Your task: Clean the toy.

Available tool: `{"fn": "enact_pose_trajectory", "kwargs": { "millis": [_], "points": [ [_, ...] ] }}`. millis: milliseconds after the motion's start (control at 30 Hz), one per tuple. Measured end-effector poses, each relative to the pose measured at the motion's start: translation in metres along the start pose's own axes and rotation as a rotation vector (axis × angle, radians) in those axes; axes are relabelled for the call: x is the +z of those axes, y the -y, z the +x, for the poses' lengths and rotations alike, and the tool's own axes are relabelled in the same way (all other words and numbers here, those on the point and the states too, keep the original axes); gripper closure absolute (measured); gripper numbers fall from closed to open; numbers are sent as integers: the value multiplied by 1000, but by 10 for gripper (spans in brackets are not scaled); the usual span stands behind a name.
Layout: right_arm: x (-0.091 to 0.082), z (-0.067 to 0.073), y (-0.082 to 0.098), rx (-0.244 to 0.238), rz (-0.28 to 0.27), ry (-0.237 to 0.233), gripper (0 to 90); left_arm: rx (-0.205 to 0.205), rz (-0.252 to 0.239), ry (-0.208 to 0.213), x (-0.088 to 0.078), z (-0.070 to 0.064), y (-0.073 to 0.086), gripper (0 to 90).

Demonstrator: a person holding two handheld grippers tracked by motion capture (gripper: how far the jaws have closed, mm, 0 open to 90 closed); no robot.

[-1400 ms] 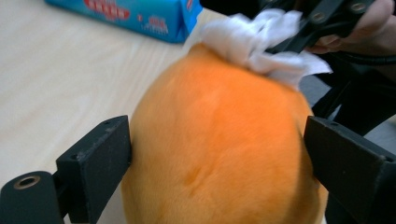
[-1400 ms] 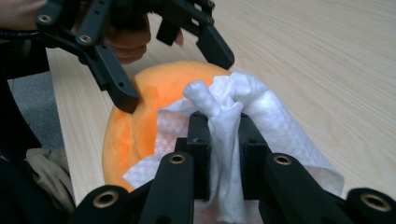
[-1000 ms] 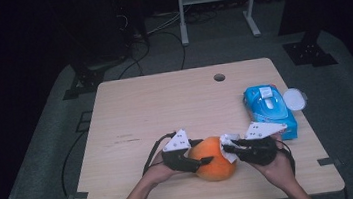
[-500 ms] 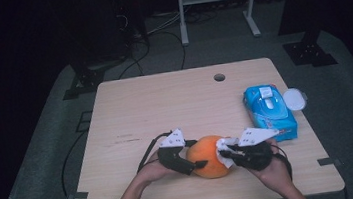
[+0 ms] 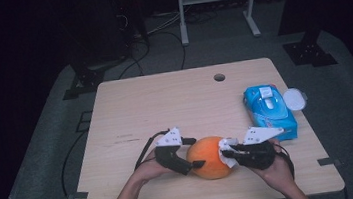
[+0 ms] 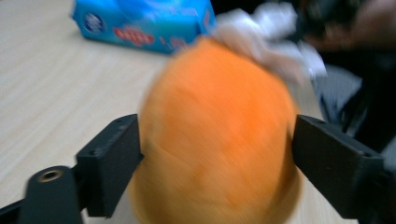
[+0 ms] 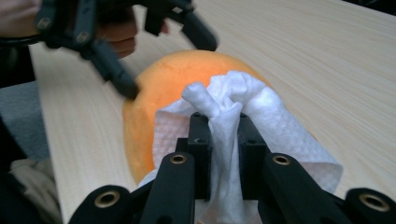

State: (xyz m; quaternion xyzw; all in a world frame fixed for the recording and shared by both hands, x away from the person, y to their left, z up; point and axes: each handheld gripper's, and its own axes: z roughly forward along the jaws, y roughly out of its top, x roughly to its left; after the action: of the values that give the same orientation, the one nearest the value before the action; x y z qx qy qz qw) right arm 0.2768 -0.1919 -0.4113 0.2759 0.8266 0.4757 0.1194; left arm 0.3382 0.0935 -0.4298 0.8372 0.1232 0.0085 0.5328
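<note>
- The round, smooth orange ball is showing one even orange colour.
- The crumpled white paper wipe is carrying a fine dotted embossing.
- The blue plastic wipe pack is wearing red lettering.
- The pale wooden table is showing light grain.

No legible text. Blue wipes pack, far side of the table in the left gripper view, has a round dark-blue logo and red lettering on its side; both too blurred to read.
</note>
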Motion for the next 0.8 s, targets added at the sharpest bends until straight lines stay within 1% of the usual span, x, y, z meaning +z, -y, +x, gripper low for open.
{"fn": "enact_pose_trajectory", "kwargs": {
  "millis": [33,67,100,133,167,200,233,267,300,333,400,433,467,533,567,600,633,700,767,800],
  "points": [
    [0,-1,1,1,-3,-20,789,-20,4,-11,1,2,0,127],
    [0,-2,1,5,-7,-33,789,-22,11,-9,3,3,1,124],
    [-1,-3,2,7,-4,-37,789,-25,13,3,4,2,2,135],
    [-1,-4,1,7,-3,-39,789,-21,19,21,5,1,4,179],
    [-2,-5,1,5,0,-31,789,-8,25,23,6,-1,4,215],
    [-3,-5,-1,5,1,-20,789,0,35,35,6,-3,3,218],
    [-4,-6,-1,6,-1,-8,788,9,48,60,5,-4,2,220],
    [-4,-7,-1,10,-1,1,787,25,55,76,4,-6,2,218],
    [-4,-8,0,13,-1,1,787,35,52,82,2,-7,3,214],
    [-4,-9,1,22,-3,-11,786,37,47,81,1,-6,4,200],
    [-4,-9,2,24,2,-41,787,7,46,66,2,-3,5,153],
    [-5,-9,2,20,6,-52,786,-11,55,58,5,-2,4,115],
    [-5,-9,2,18,8,-59,786,-23,63,62,7,-2,4,97],
    [-6,-9,1,17,9,-70,786,-14,70,62,14,-5,4,93],
    [-6,-8,1,17,13,-77,786,-2,78,56,15,-7,4,101],
    [-6,-8,1,17,17,-83,787,21,81,50,16,-9,3,150],
    [-6,-8,1,16,24,-86,788,52,78,27,16,-13,2,201],
    [-6,-7,1,19,21,-85,789,116,76,-12,13,-17,-1,315],
    [-9,-6,-1,15,6,-64,789,172,41,-57,9,-22,-8,351],
    [-11,-6,-3,13,-6,-52,789,207,15,-87,8,-24,-11,363]
  ]
}}
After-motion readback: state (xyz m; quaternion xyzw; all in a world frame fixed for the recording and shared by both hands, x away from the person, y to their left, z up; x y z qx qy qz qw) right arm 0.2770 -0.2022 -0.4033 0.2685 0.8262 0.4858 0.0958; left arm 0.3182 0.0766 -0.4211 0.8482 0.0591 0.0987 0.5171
